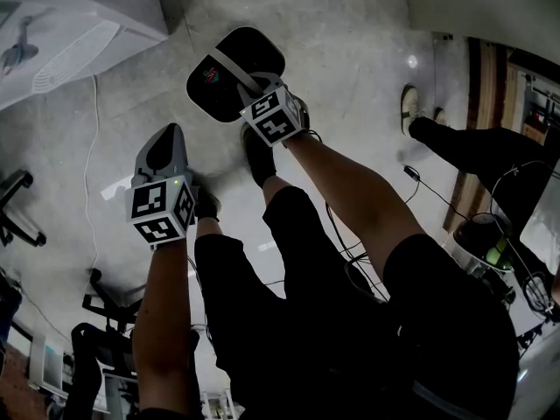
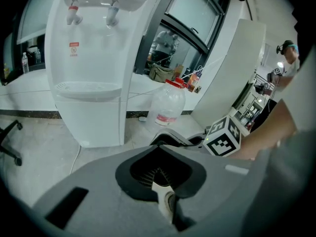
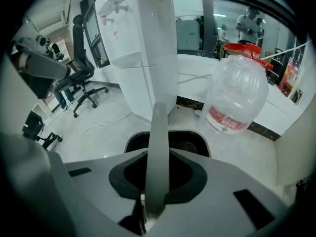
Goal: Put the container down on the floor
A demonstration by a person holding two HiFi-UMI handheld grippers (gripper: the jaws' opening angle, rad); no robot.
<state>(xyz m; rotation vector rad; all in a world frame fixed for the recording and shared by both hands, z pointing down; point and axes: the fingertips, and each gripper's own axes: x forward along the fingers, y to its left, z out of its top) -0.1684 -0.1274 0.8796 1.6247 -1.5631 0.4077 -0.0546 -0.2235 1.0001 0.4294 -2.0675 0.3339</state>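
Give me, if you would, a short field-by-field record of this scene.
Setting: pale floor, with a white water dispenser and a clear water bottle with a red cap
Object: black container with a gray handle
Right tongs: closed on the handle, container below them
Left tongs: closed, nothing between them, apart from the container
Container touching floor: cannot tell
Nearby: another person's legs at the head view's right

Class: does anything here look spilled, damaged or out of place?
Nothing stands out: no spill or damage shows. The black oval container hangs by its grey strap handle from the right claw.
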